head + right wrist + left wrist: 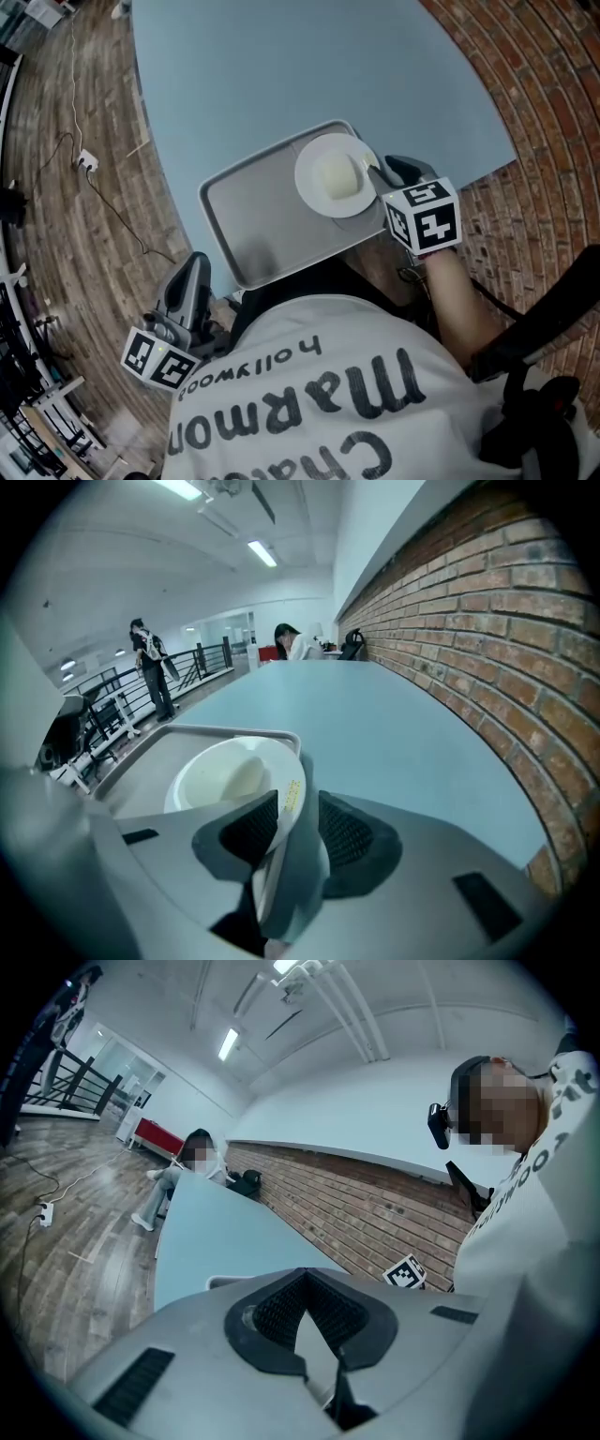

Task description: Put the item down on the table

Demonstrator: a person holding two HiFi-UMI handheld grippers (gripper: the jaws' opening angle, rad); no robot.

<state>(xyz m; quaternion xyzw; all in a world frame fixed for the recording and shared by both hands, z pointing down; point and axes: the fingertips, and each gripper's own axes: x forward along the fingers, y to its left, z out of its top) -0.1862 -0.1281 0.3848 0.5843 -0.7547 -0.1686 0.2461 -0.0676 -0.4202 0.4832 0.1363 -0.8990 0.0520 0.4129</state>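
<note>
Right gripper [292, 829] — fingers pinching the rim of the white plate [336, 175] at the tray's [246, 225] far right corner. Set-down step in hand; next, probably lower to the counter [281, 66] beside the tray — then release. Left gripper [194, 272] (fingers together, empty) hangs short of the tray.

head view: above the person, steeply down, mid range on table [281, 66] | left gripper view: low, near left, off the table, faces far right | right gripper view: close over plate [225, 775] and tray [234, 731], faces far | shared: table, brick wall [469, 621]; tray in head and right
</note>
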